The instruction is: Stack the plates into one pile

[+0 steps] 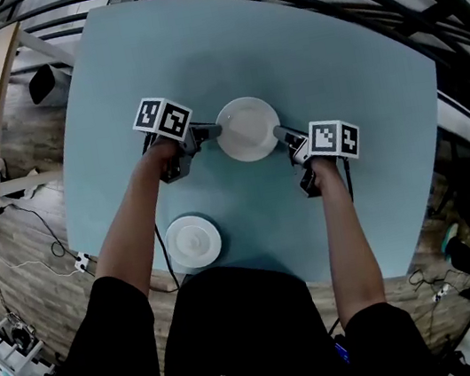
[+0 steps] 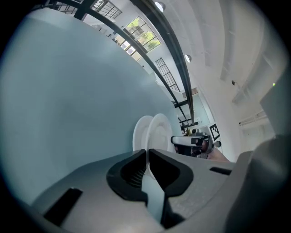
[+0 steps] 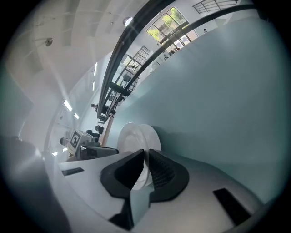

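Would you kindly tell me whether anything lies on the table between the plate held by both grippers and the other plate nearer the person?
Nothing visible does: only bare table lies between the held plate and the second plate.

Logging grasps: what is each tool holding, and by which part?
One white plate: left tool grips its left rim, right tool its right rim.

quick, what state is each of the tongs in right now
left tongs: shut on the plate rim
right tongs: shut on the same plate's opposite rim
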### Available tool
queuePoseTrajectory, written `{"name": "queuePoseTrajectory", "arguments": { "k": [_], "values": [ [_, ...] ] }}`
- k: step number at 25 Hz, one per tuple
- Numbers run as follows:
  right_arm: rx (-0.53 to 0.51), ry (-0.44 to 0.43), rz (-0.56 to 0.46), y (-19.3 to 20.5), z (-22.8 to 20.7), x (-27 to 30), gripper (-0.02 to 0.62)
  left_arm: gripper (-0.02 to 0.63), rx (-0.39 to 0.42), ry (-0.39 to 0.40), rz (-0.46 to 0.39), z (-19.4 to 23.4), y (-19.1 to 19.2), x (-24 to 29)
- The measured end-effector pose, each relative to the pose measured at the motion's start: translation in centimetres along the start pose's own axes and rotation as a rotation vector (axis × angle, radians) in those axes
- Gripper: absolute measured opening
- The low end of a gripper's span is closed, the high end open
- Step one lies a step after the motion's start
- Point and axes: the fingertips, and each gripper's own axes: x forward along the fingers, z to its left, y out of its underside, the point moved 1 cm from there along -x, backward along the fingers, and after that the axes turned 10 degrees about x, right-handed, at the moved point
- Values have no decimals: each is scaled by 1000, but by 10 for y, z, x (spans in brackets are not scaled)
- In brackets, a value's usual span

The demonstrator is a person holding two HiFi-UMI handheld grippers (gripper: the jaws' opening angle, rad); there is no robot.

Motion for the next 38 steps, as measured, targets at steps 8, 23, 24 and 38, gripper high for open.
{"name": "queuePoseTrajectory", "arguments": {
  "k": [8,23,24,38],
  "values": [
    [-8,13,14,-2,-3,9,35,31,1,-13,28,10,3,3],
    [-19,27,-15,-12,-4,7,35,37,16,-47,48,10,2,7],
    [-19,28,-19,-12,-4,7,34,37,20,-49,51,10,2,7],
    [-63,71,-36,-15,-7,2,31,37,30,-91,31,11,0,5]
  ]
}}
